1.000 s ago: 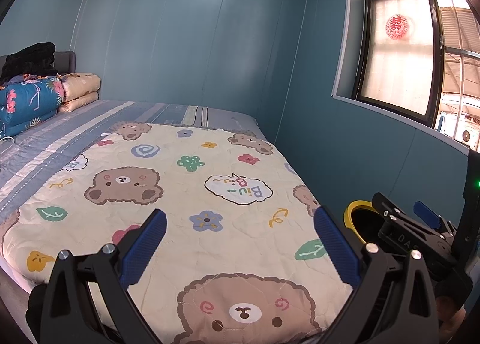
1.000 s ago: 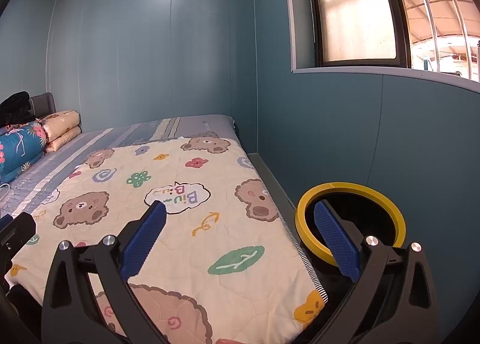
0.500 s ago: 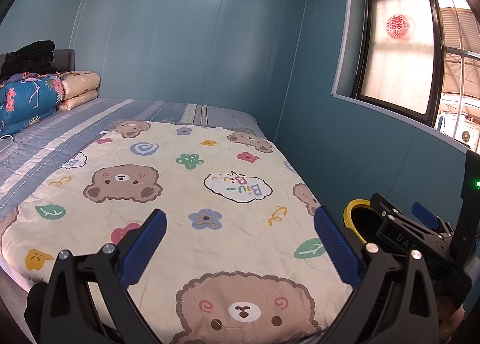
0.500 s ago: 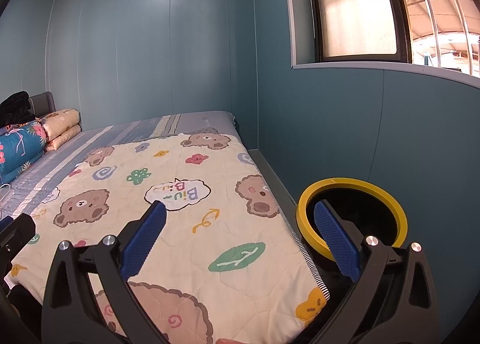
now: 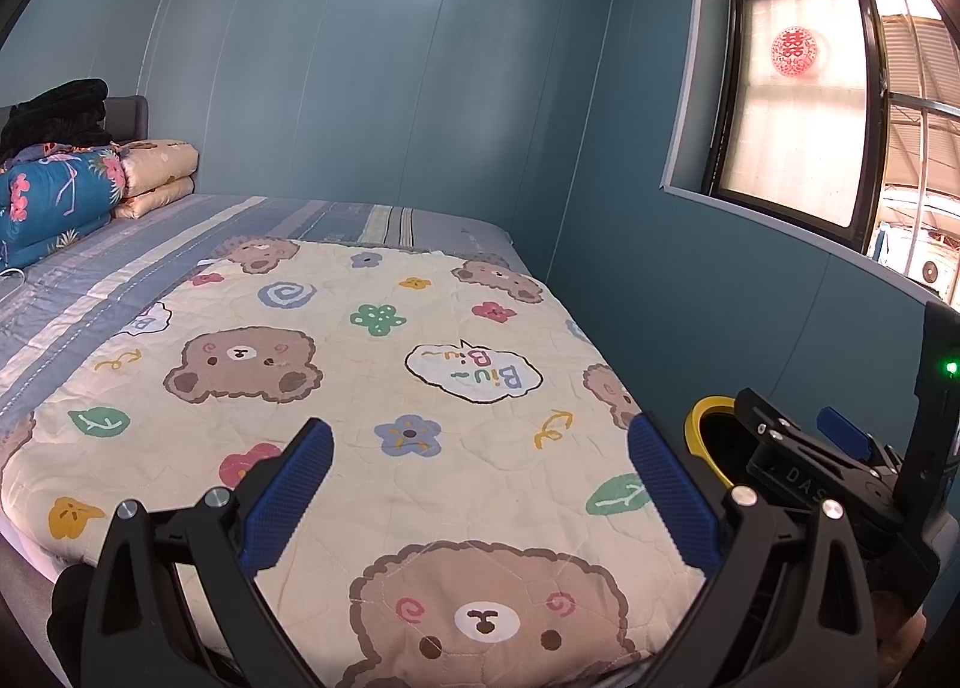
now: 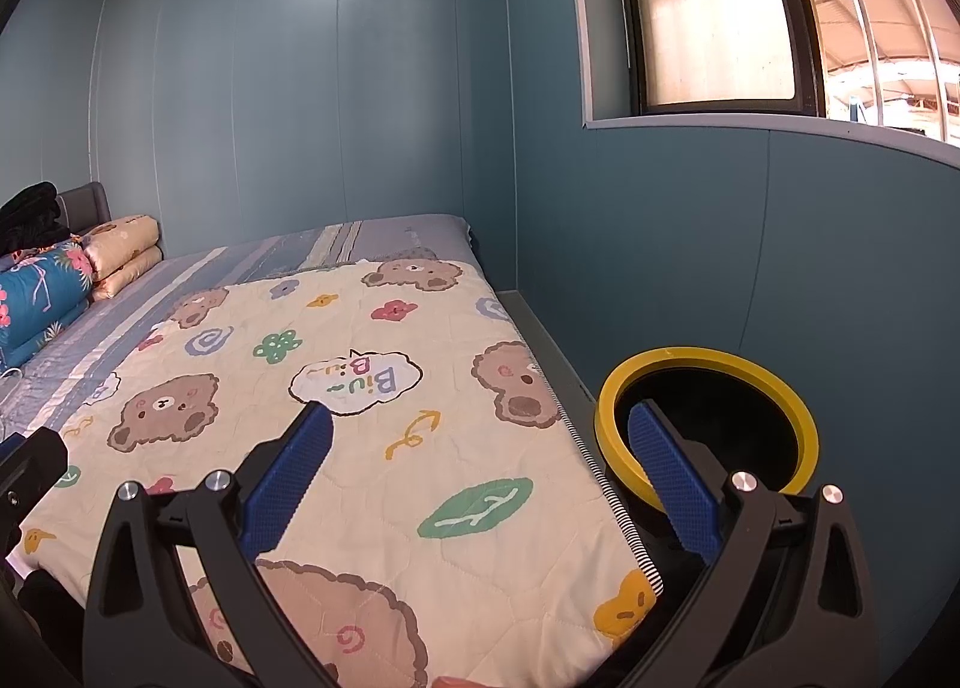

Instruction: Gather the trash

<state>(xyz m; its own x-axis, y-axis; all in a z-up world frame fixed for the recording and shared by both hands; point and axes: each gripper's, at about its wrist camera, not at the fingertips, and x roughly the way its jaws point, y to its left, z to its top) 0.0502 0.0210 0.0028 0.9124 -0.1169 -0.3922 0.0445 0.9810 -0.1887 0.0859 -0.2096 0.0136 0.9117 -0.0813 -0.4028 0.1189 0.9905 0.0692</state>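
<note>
Trash nowhere visible on bear-print quilt (image 5: 384, 388); left gripper (image 5: 480, 484) and right gripper (image 6: 480, 472) spread wide, empty (yellow-rimmed bin (image 6: 708, 364) waiting beside bed).

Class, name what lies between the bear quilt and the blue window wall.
In the right wrist view, the yellow-rimmed bin stands in that gap, beside the bear quilt.

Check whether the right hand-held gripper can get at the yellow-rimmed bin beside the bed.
Probably yes: the right hand-held gripper is open and empty, and the yellow-rimmed bin stands just ahead of its right finger, its mouth uncovered, with nothing between them.
</note>
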